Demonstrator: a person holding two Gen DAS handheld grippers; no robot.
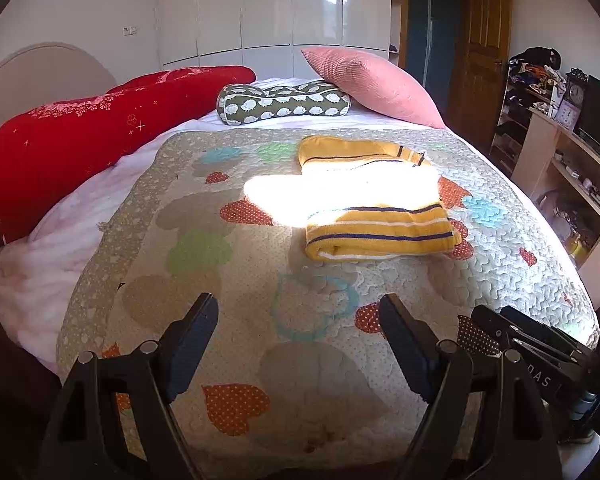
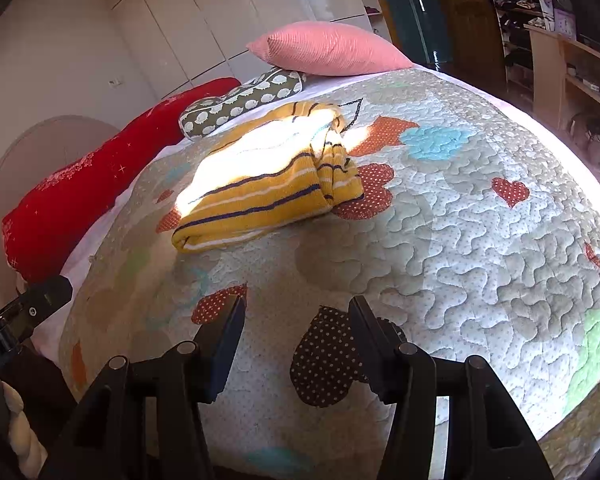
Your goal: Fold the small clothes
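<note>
A yellow garment with navy and white stripes [image 1: 374, 204] lies folded into a thick rectangle on the quilted bedspread [image 1: 228, 280], partly in a bright patch of sunlight. It also shows in the right wrist view [image 2: 268, 184]. My left gripper [image 1: 298, 312] is open and empty, held above the quilt well short of the garment. My right gripper [image 2: 296, 312] is open and empty, also above the quilt nearer the foot of the bed. The right gripper also shows at the lower right of the left wrist view [image 1: 536, 336].
A pink pillow [image 1: 372, 80], a green patterned bolster [image 1: 280, 102] and a long red cushion [image 1: 80, 140] lie at the head of the bed. A wooden shelf unit [image 1: 568, 168] with clutter stands to the right. White wardrobes [image 1: 260, 4] and a wooden door [image 1: 484, 48] are behind.
</note>
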